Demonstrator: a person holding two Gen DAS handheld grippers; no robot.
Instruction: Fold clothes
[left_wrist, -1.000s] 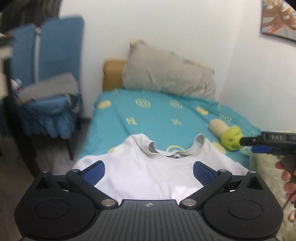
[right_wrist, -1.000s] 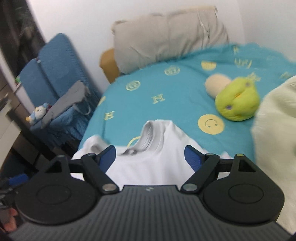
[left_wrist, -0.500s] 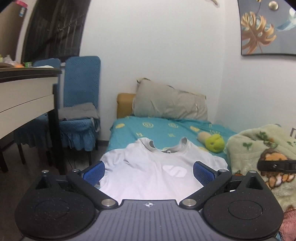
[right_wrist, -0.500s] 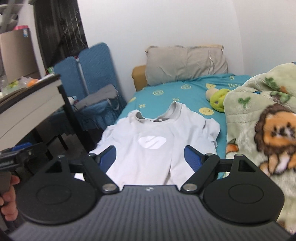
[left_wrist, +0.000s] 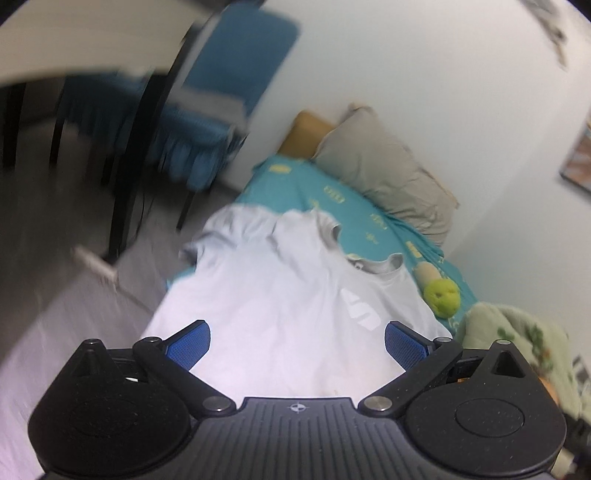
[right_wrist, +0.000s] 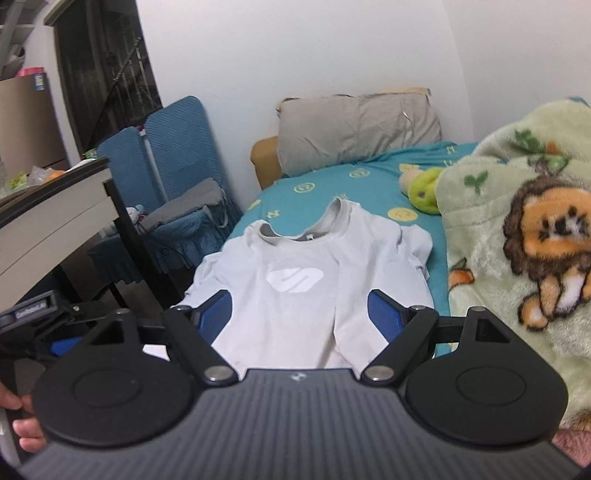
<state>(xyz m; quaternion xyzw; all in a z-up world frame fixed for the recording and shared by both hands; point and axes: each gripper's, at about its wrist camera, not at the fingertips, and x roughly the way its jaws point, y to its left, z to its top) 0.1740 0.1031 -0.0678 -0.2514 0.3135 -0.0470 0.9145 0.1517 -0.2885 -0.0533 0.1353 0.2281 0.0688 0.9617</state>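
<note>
White T-shirt (right_wrist: 314, 266) lies face up on the teal bedsheet (right_wrist: 306, 192), its grey collar toward the grey pillow (right_wrist: 354, 129) at the head of the bed and its hem toward both cameras. A pale logo (right_wrist: 295, 278) sits on the chest. The sleeve on the floor side hangs over the edge of the mattress; the other sleeve lies on the sheet beside the lion-print blanket (right_wrist: 517, 251), which is heaped along the wall side.

Right gripper (right_wrist: 299, 321) is released — its 2 blue pads (right_wrist: 384, 319) stand wide apart over the lower part of the shirt, with nothing pinched between them. Left gripper (left_wrist: 297, 341) is likewise spread, blue pads (left_wrist: 188, 341) on either side of the shirt's hem area and no cloth caught; its view is tilted and smeared by blur. In the right wrist view the left gripper appears low at the left edge, off the bed, with the person's fingers (right_wrist: 26, 432) beneath it.

A green plush toy (right_wrist: 424, 190) rests on the sheet between the pillow and the blanket. Beside the bed stand a blue chair (right_wrist: 173, 147) with a grey cloth on its seat and a desk (right_wrist: 51, 214)
</note>
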